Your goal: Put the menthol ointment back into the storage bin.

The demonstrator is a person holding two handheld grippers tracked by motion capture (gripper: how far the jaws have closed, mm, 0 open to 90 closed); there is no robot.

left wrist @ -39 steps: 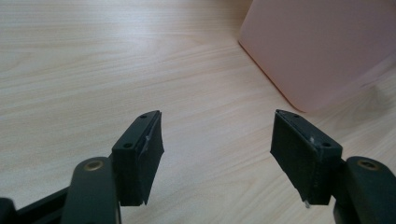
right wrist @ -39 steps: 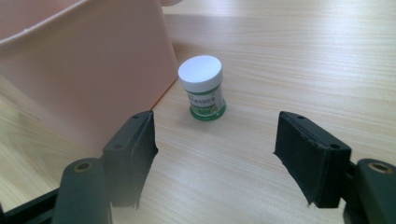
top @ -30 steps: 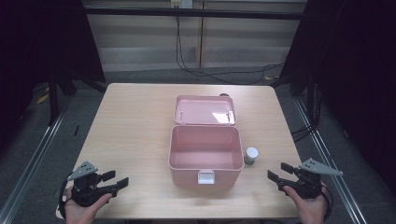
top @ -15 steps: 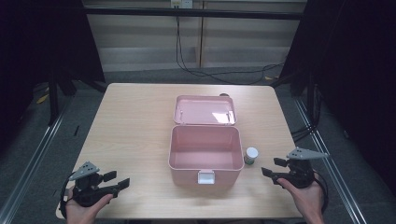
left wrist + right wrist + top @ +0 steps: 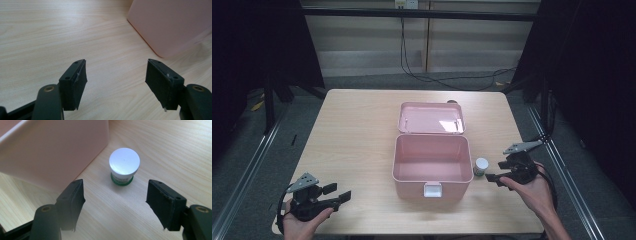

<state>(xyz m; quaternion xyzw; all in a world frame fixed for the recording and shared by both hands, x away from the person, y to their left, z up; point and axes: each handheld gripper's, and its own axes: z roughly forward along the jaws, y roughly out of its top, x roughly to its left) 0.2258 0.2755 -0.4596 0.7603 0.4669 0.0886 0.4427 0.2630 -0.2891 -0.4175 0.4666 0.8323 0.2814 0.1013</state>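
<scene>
The small white-capped jar (image 5: 481,166) stands upright on the wooden counter (image 5: 357,130), just beside the right wall of the pink storage box (image 5: 432,165). In the right gripper view the jar (image 5: 124,166) has a plain white lid and a green band round its base, with printing too small to read; it sits ahead of the two black jaws, roughly centred on the gap but not yet between them.

The pink box is open and looks empty inside, its lid (image 5: 432,118) folded back flat behind it, and a pale latch (image 5: 432,189) shows on the front wall.

The right hand-held gripper (image 5: 496,171) is spread wide, gripping nothing, pointing toward the jar from the right, with the right hand (image 5: 532,187) behind it near the counter's right edge.

The left hand-held gripper (image 5: 337,192) sits near the front-left corner of the counter, well apart from the box, held in the left hand (image 5: 302,220). Its jaws are likewise wide apart and empty; in the left gripper view they frame bare wood, with a rounded corner of the box (image 5: 172,25) ahead at upper right.
</scene>
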